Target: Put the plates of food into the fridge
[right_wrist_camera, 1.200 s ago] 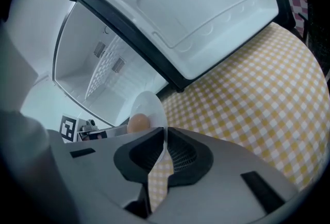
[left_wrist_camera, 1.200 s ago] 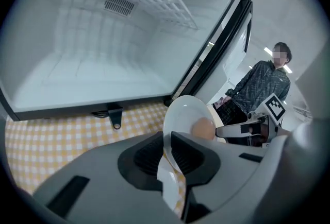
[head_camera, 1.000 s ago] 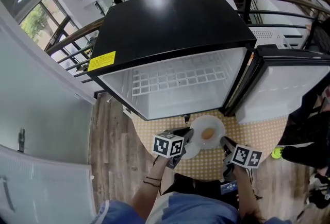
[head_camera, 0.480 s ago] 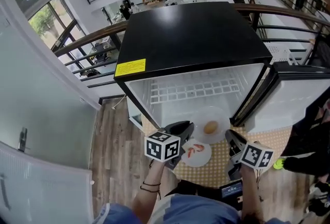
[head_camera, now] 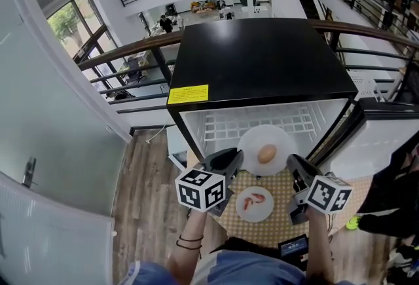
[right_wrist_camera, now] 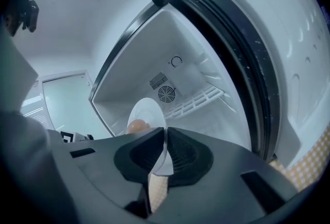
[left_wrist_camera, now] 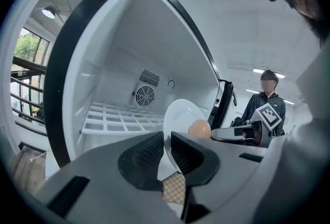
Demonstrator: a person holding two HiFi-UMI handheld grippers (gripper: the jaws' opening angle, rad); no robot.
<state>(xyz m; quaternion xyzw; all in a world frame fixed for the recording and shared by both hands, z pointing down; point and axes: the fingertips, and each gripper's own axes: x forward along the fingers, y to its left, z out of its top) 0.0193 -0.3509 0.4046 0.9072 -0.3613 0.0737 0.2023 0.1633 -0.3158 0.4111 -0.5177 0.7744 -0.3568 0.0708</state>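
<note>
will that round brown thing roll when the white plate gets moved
Probably apt to roll: the round food sits loose on a smooth, shallow white plate. The plate looks rigid, since the left gripper and right gripper pinch only its opposite rims and it shows no sag. Glazed rims may slip, so keeping it level seems wise.

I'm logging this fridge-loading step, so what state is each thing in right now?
Fridge: open, door swung to the right.
Shelf: bare.
Egg plate: lifted before the opening, gripped at two sides of its rim.
Shrimp plate: lying on the table, untouched.
Left gripper: shut on egg plate.
Right gripper: shut on egg plate.
</note>
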